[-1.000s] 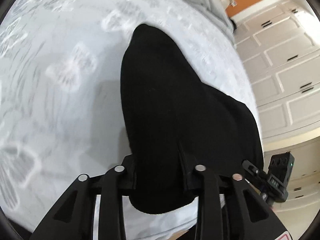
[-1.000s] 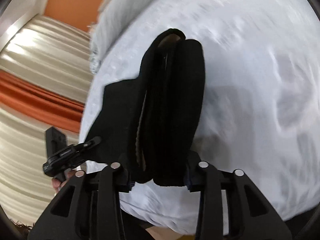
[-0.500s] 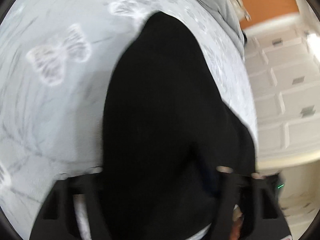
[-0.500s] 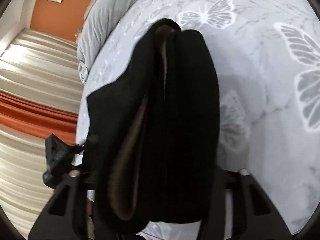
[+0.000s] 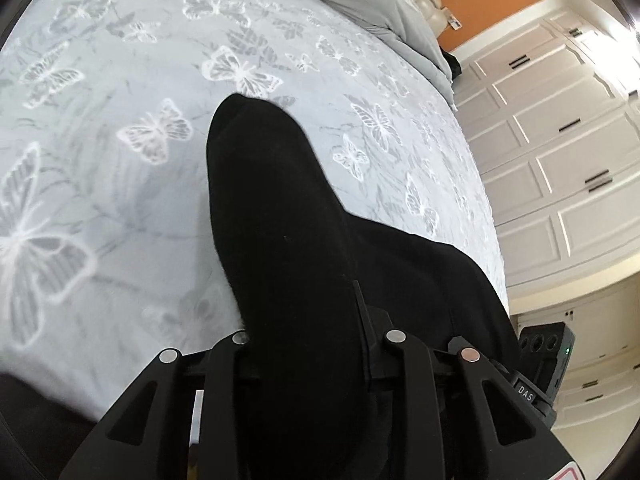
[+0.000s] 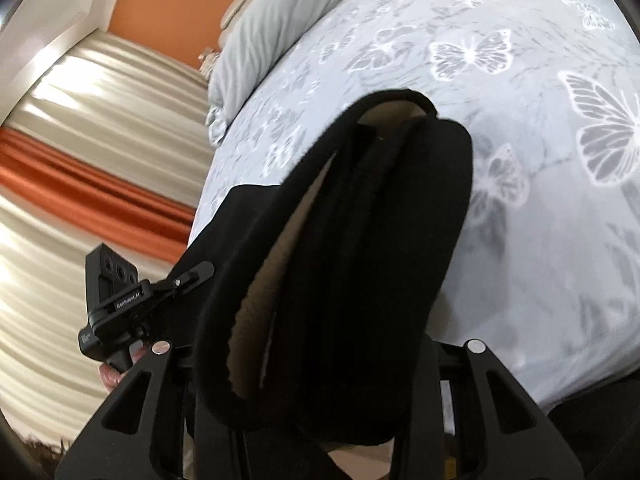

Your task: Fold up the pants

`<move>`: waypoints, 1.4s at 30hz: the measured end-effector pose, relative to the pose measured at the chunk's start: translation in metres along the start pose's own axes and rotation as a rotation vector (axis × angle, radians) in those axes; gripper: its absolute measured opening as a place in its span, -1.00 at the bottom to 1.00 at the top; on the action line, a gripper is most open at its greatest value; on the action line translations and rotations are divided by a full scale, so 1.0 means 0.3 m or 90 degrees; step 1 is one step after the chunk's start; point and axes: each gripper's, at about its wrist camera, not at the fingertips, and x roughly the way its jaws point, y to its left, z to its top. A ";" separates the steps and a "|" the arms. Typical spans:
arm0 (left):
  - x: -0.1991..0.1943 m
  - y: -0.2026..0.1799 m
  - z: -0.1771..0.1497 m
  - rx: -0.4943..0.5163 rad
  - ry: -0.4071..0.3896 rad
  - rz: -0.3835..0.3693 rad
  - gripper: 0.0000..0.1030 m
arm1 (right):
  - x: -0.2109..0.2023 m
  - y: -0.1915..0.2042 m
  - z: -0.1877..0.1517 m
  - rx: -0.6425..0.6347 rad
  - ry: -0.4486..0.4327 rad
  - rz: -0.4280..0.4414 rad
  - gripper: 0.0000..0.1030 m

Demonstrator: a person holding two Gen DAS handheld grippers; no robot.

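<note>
1. Black, soft fabric: the pants (image 5: 304,240) are a thick, limp bundle with a tan lining showing at the open edge in the right wrist view (image 6: 256,292). Judged light, floppy and not fragile; the surface looks matte, so slip between the pads is unlikely.
2. Location: the pants are bunched between the two grippers over the near edge of the bed (image 5: 120,208), with their far end close over or on the butterfly-print cover; I cannot tell whether it touches.
3. Left gripper (image 5: 312,344): jaws closing, narrow, with a thick wad of cloth between them. The pads appear pressed into the fabric.
4. Right gripper (image 6: 316,364): narrow gap, filled by several stacked layers of cloth; it reads as a hold on the layered edge.
5. Each gripper shows at the edge of the other's view, right gripper (image 5: 548,364) and left gripper (image 6: 136,300), so the two holds are side by side on the near end.
6. Handling judgement: layers will slide over each other and sag between holds. Best gripped at the stacked edge, through all layers at once, one hold near each corner, to keep the fold square.
7. Axis: the long axis runs away from the grippers, toward the pillow (image 6: 272,12). The rounded far end (image 5: 240,112) points up the bed.
8. Risk, judged: an inner layer could slip out if a grip catches only the outer cloth.
</note>
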 end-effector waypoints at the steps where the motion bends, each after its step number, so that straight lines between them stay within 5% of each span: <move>1: -0.013 -0.014 -0.001 0.005 -0.002 -0.001 -0.53 | -0.005 0.015 -0.001 -0.010 -0.003 0.001 -0.35; 12: -0.399 -0.229 -0.030 0.126 -0.164 -0.006 -0.53 | -0.204 0.358 0.058 -0.187 -0.112 0.039 -0.35; 21: -0.540 -0.372 0.083 0.200 -0.288 0.036 -0.53 | -0.228 0.526 0.210 -0.287 -0.200 0.056 -0.35; 31: -0.480 -0.442 0.345 0.254 -0.366 0.088 -0.52 | -0.112 0.559 0.457 -0.296 -0.256 0.077 -0.35; 42: -0.230 -0.371 0.629 0.254 -0.357 0.115 -0.51 | 0.080 0.420 0.742 -0.239 -0.239 0.089 -0.35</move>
